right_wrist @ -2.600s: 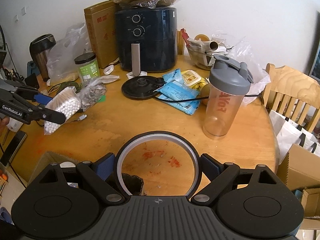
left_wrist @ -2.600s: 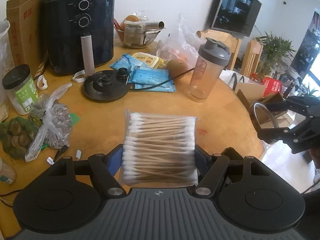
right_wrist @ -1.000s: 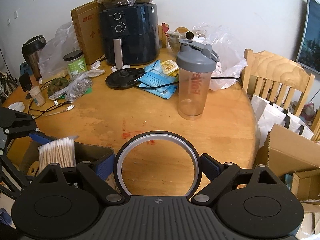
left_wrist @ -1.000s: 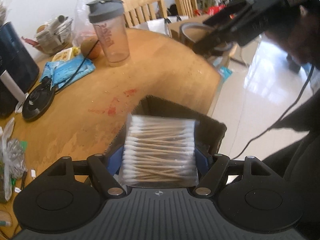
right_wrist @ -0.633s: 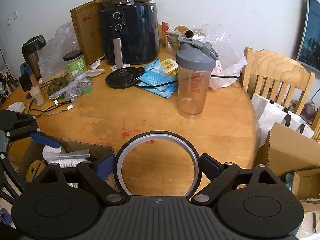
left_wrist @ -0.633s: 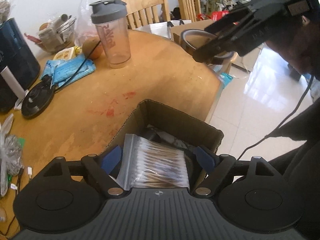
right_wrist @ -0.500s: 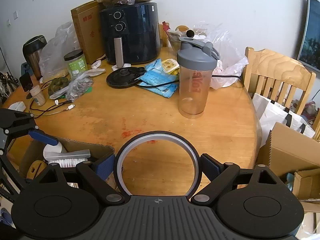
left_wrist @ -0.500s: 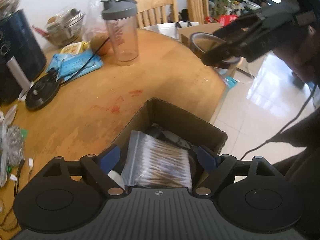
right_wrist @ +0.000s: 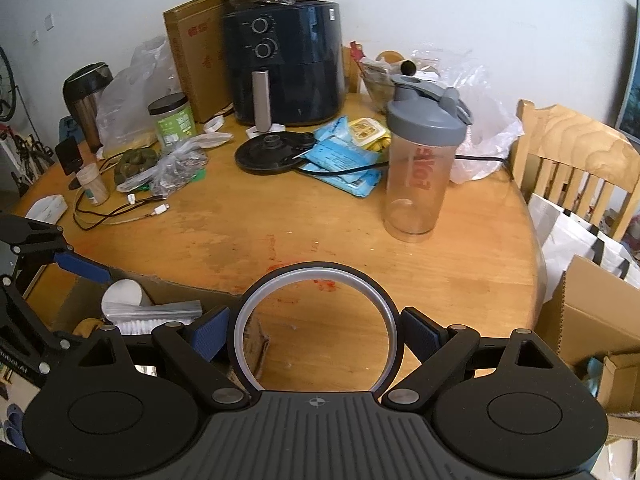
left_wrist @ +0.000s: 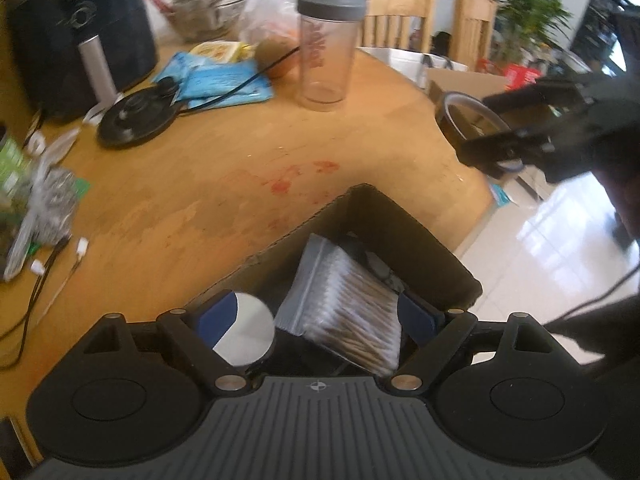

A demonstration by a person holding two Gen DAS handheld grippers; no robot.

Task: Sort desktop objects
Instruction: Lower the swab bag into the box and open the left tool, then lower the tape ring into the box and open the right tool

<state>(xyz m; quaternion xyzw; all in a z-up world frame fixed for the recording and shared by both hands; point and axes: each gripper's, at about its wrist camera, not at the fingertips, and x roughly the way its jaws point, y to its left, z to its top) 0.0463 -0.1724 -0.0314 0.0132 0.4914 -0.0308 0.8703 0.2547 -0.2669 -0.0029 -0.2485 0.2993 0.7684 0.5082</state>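
Note:
A clear bag of cotton swabs point(left_wrist: 344, 308) lies tilted inside an open cardboard box point(left_wrist: 400, 216) beside the table's edge, next to a white round lid point(left_wrist: 244, 332). My left gripper point(left_wrist: 316, 312) hovers over the box, its jaws opening. The bag sits below and between the blue pads, and neither pad presses on it. In the right wrist view the bag point(right_wrist: 156, 312) rests in the box point(right_wrist: 168, 286) under a left pad point(right_wrist: 82, 267). My right gripper point(right_wrist: 316, 336) is shut on a tape ring point(right_wrist: 386, 320) above the table edge. That tape ring point(left_wrist: 468, 120) also shows in the left wrist view.
On the round wooden table point(right_wrist: 280, 232) stand a grey-lidded shaker bottle point(right_wrist: 420, 168), a black air fryer point(right_wrist: 284, 64), a kettle base point(right_wrist: 272, 156), blue packets point(right_wrist: 340, 164) and cables point(right_wrist: 120, 212). A wooden chair point(right_wrist: 576, 148) and another carton point(right_wrist: 592, 308) are at the right.
The left jaws spread and let go of the swab bag, which dropped into the cardboard box and tipped over. The left gripper rolled. The right gripper kept still with the ring.

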